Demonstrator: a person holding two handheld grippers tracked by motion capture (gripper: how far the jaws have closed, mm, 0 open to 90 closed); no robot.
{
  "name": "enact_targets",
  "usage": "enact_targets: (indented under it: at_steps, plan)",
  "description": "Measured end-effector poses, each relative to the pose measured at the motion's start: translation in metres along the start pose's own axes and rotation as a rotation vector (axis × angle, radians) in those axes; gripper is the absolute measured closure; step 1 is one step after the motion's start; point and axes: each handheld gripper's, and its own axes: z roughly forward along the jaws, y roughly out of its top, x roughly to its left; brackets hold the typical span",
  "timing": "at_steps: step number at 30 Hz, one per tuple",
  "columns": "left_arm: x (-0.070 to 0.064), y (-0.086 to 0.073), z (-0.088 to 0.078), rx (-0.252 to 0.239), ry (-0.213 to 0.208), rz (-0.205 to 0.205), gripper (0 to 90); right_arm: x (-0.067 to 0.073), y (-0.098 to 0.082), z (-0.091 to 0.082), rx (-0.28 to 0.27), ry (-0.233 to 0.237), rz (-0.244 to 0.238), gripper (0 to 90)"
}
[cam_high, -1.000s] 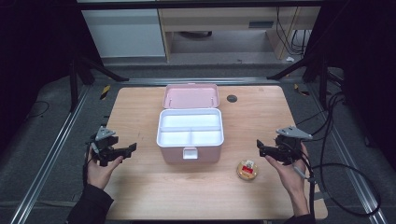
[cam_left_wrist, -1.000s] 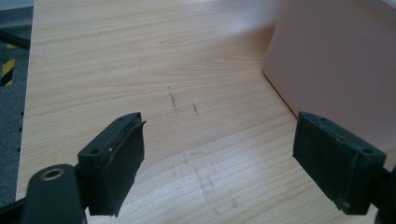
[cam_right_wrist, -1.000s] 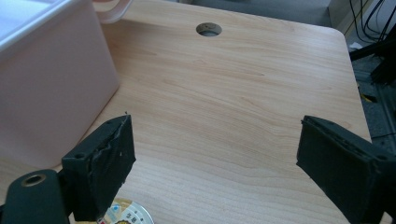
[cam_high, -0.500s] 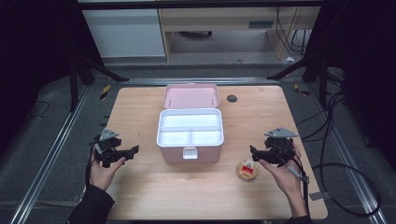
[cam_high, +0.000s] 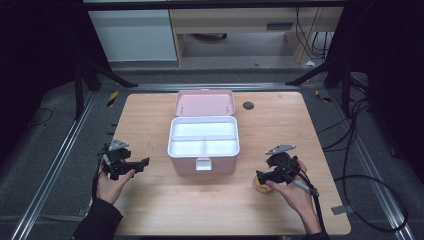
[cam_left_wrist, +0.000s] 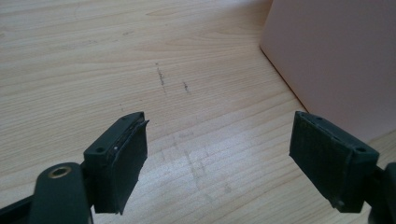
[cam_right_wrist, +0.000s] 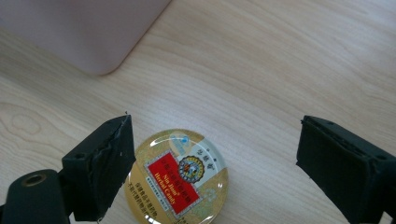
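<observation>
dark floor and metal rails surround a pale wooden bench (cam_high: 150, 115), where a pink box (cam_high: 203, 150) sits near the middle with its lid thrown back and its white divided tray showing. right of the box's front corner, a round candy tin (cam_high: 261, 185) with a red and gold label lies flat on the wood. the right hand-held gripper (cam_high: 266, 176) hangs directly over it, jaws spread wide; in the right gripper view the tin (cam_right_wrist: 176, 178) lies between the two black jaws, close against the left one and well apart from the other. the left hand-held gripper (cam_high: 142, 163) is held left of the box, jaws wide and holding nothing, above bare wood.
</observation>
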Motion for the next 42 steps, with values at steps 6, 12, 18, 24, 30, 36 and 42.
enact_targets:
  at_steps: [6, 12, 18, 24, 30, 36, 42]
  plan:
    - [0.000, 0.000, 0.000, 0.002, 0.009, 0.004, 17.9, 0.006, -0.003, 0.006, 0.064, 0.025, -0.012, 10.5]
    - [0.000, -0.001, 0.001, 0.010, 0.004, 0.007, 17.7, 0.010, -0.010, 0.013, 0.112, 0.053, -0.008, 9.4]
    - [-0.001, 0.000, 0.001, 0.013, 0.001, 0.013, 17.7, 0.012, -0.016, 0.020, 0.160, 0.060, -0.005, 9.4]
    - [-0.002, 0.000, 0.003, 0.023, 0.000, 0.019, 17.7, 0.012, -0.016, 0.025, 0.191, 0.068, 0.001, 10.1]
    - [-0.002, -0.001, 0.005, 0.038, -0.004, 0.020, 17.8, 0.014, -0.015, 0.033, 0.241, 0.082, 0.001, 12.3]
    - [-0.003, -0.001, 0.006, 0.044, -0.010, 0.024, 17.9, 0.014, -0.013, 0.039, 0.258, 0.079, -0.007, 17.0]
    - [-0.003, -0.001, 0.006, 0.050, -0.017, 0.025, 18.2, 0.013, -0.013, 0.039, 0.270, 0.089, -0.011, 20.2]
